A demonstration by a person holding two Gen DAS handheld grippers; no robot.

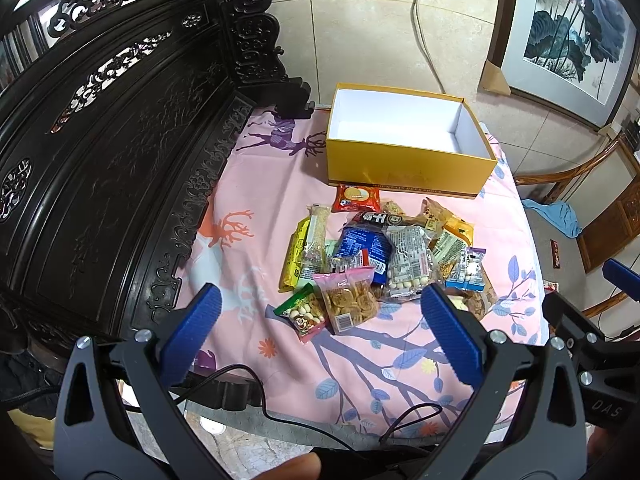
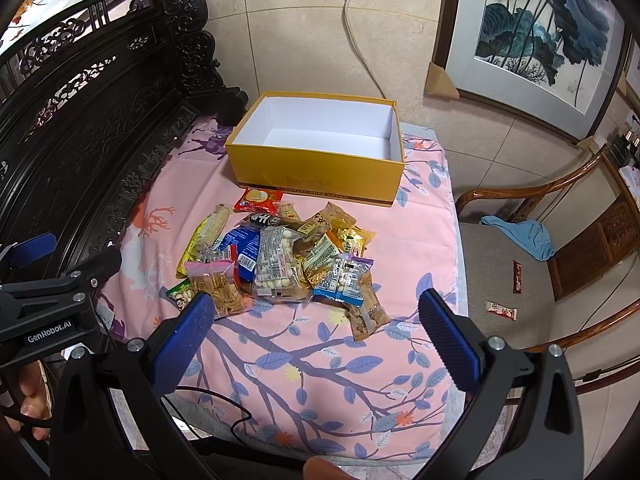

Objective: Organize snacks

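On pink floral bed sheet (image 1: 248, 184), at centre: heap of snack packets (image 1: 380, 252) (image 2: 280, 256), loose and overlapping. Just beyond at 12 o'clock, almost touching red packet (image 1: 356, 198) (image 2: 258, 199): yellow box (image 1: 404, 160) (image 2: 316, 168), open, white inside, nothing in it. Near lower edge, left tool (image 1: 320, 312) spread wide, holding nothing, hovering short of heap. Right tool (image 2: 316, 322) likewise wide and unladen. At 3 o'clock, wooden chair (image 2: 532, 200) with blue cloth (image 2: 520, 236).
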